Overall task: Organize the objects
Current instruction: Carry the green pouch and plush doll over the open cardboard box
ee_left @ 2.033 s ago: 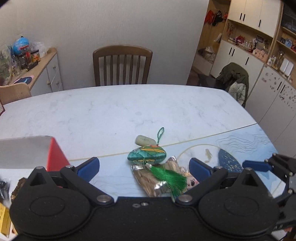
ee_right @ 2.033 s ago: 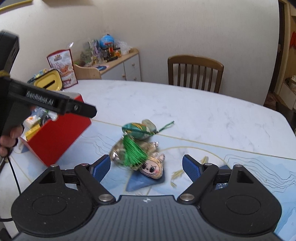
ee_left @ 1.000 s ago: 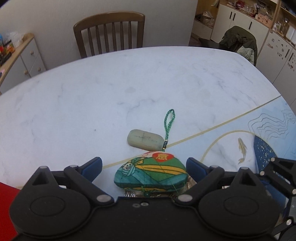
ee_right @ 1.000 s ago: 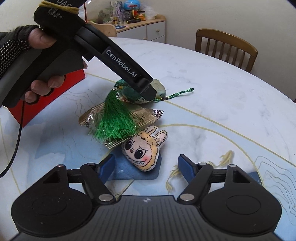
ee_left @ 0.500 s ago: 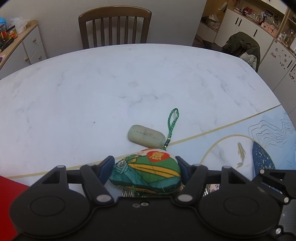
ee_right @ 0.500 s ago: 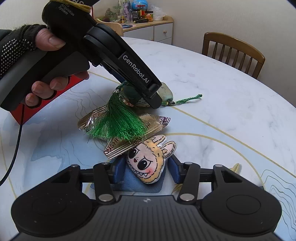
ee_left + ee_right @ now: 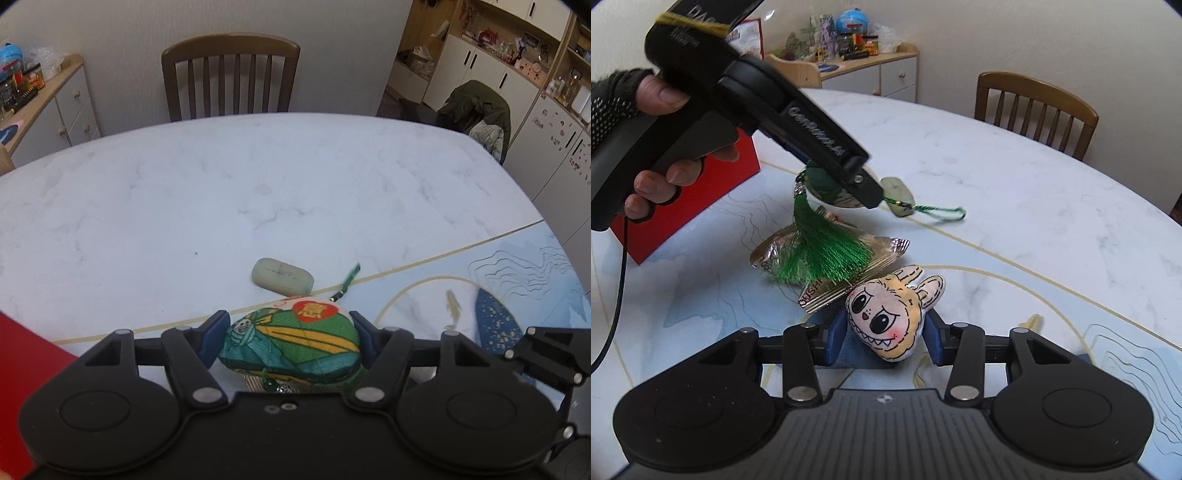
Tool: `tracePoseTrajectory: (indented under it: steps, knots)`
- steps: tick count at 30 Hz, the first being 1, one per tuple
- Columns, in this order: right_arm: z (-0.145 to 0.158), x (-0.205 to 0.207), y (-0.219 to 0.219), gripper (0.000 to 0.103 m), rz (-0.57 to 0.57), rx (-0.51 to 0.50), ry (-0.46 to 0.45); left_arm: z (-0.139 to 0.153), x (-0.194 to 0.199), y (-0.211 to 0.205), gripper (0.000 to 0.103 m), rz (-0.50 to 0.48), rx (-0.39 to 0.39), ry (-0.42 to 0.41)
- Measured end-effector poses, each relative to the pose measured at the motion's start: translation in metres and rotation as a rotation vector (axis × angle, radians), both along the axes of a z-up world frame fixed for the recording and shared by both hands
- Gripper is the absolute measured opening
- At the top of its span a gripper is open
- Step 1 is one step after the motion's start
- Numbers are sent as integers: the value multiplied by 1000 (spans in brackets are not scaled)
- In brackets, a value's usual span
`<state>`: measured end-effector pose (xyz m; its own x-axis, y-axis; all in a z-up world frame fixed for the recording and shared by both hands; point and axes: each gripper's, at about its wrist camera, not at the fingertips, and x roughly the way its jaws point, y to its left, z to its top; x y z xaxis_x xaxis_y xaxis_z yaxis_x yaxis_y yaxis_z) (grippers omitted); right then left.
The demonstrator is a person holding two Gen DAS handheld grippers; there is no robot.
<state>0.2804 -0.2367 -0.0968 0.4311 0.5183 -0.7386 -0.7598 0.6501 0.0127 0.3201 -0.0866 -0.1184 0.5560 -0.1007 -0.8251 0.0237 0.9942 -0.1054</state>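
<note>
Left gripper (image 7: 288, 341) clamps the green embroidered sachet (image 7: 291, 341) between its pads; right gripper (image 7: 884, 338) likewise grips the plush bunny face (image 7: 886, 319).

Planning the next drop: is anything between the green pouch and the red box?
Nothing visible. The green pouch, held in the left tongs, hangs beside the red box; only bare table shows between them.

The foil wrapper (image 7: 827, 273) shows "USHI"; other lettering is too blurred.
</note>
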Motion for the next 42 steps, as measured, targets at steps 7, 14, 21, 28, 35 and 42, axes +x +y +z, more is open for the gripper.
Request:
tracePoseTrajectory:
  steps: [7, 14, 21, 28, 35, 42]
  knots:
    - [30, -12, -20, 43, -27, 59, -19, 24, -29, -3, 67, 2, -6, -47]
    - [63, -29, -28, 43, -33, 101, -58, 51, -57, -4, 67, 25, -3, -80]
    - [94, -46, -22, 43, -22, 118, -86, 77, -91, 0, 68, 46, 9, -117]
    - [121, -68, -7, 43, 10, 138, -101, 100, -129, 12, 68, 62, 18, -159]
    - [139, -92, 16, 43, 56, 154, -128, 118, -160, 35, 68, 80, 22, -195]
    - [153, -109, 49, 43, 78, 163, -134, 132, -186, 66, 68, 83, 30, -229]
